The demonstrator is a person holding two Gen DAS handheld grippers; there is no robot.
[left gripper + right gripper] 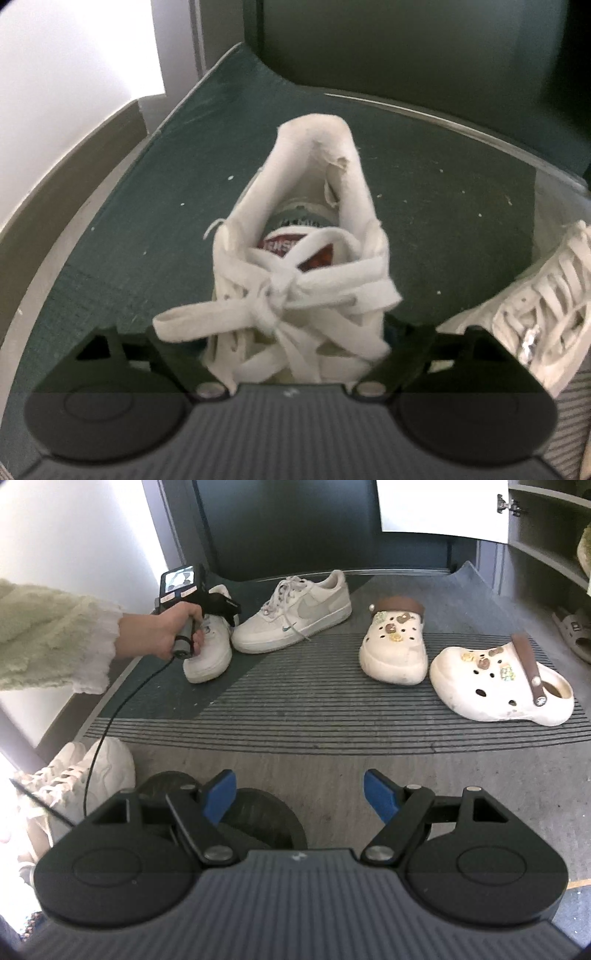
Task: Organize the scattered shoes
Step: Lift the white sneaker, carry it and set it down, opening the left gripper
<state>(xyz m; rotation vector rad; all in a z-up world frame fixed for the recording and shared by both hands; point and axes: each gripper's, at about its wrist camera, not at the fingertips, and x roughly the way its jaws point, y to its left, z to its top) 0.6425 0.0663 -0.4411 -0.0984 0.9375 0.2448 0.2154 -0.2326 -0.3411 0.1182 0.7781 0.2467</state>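
We count two white lace-up sneakers, two cream clogs with brown straps, and one more pale laced shoe point(79, 771) at the near left edge, partly cut off. All lie on a striped grey mat point(314, 709).

The left sneaker point(295, 266) sits between the jaws of our left gripper point(295, 350), toe toward us, heel far; its toe is hidden behind the gripper body. The jaws stand apart on either side of the laces, and we cannot tell whether the pads touch the shoe, as the fingertips are lost beneath it. The second sneaker point(295, 613) lies just right of it, side on, touching or nearly so.

The near clog point(502, 683) and far clog point(395, 646) rest at the right, close together.

Our right gripper point(300, 794) hovers over bare mat, blue pads point(221, 790) wide apart, nothing between them.

Far right, shelves point(546, 535) hold a tan sandal point(572, 631), cut off.
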